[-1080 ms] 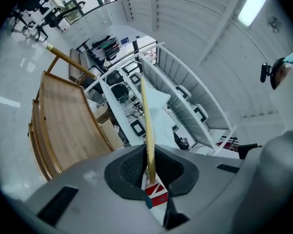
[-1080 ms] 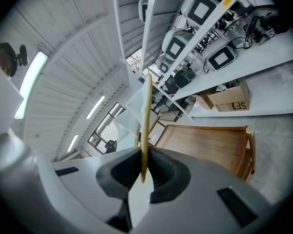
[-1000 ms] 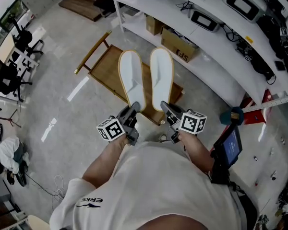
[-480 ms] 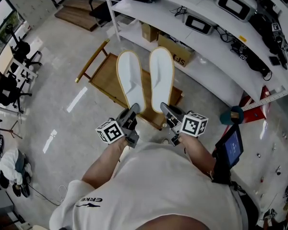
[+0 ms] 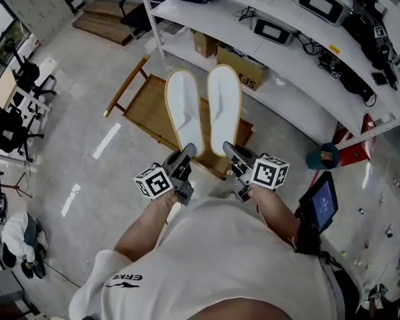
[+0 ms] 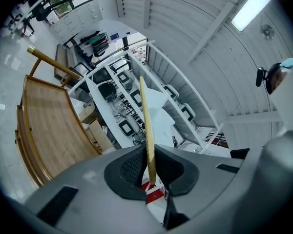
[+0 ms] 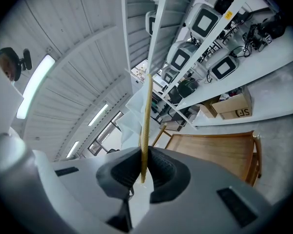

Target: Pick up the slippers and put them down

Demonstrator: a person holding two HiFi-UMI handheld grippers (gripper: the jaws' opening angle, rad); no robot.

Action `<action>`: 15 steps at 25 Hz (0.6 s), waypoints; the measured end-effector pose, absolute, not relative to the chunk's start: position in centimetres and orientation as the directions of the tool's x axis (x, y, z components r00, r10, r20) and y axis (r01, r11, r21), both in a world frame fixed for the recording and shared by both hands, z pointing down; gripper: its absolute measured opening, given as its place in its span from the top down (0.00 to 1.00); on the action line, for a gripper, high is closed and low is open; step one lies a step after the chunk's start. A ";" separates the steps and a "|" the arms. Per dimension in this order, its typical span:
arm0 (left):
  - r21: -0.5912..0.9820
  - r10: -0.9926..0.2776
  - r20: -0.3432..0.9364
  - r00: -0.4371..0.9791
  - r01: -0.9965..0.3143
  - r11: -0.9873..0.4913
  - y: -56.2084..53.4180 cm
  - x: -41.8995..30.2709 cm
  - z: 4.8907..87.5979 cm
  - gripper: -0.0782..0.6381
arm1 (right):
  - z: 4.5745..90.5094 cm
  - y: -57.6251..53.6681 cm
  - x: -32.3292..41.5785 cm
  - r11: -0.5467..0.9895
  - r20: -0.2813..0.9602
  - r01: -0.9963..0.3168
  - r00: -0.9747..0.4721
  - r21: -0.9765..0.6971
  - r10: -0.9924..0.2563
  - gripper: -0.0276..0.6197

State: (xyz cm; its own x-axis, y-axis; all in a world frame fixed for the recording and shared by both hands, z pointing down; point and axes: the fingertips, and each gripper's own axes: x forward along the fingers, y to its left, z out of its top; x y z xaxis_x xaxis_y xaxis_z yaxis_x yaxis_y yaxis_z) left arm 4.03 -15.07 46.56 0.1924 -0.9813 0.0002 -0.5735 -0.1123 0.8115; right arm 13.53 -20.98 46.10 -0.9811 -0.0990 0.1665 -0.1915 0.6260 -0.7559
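The left gripper (image 5: pixel 187 153) is clamped on the heel end of the left-hand white flat slipper with a tan rim (image 5: pixel 184 115), and the right gripper (image 5: pixel 230 151) is clamped the same way on the matching right-hand white slipper (image 5: pixel 224 109). In both gripper views the black pads press on a thin tan edge, so each slipper shows there only as a narrow strip. The very ends of the heels are buried between the jaws. The person's hands are mostly hidden under the marker cubes, and the white T-shirt cuts off the upper arms. The two slippers lie side by side, close and roughly parallel. Their long axes run straight away from the person, toes toward the white metal shelving (image 5: pixel 253 42), broad white faces up. They hang in the air over a slatted wooden folding chair (image 5: pixel 147 102) on the grey floor. Both forearms reach forward from the torso, the grippers close together and about level.
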 end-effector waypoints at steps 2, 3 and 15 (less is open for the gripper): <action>0.810 -0.981 0.002 0.196 -0.575 -0.113 -15.0 4.1 46.6 0.84 | 46.1 -20.9 13.5 0.624 0.168 -0.192 -0.981 -0.758 -0.099 0.91; 0.811 -0.981 0.003 0.196 -0.575 -0.112 -14.9 4.2 46.6 0.84 | 46.2 -20.8 13.5 0.623 0.169 -0.192 -0.981 -0.758 -0.098 0.91; 0.821 -0.990 0.011 0.143 -0.566 -0.072 -12.9 3.3 47.5 0.84 | 47.0 -19.2 12.5 0.619 0.179 -0.177 -0.982 -0.765 -0.060 0.91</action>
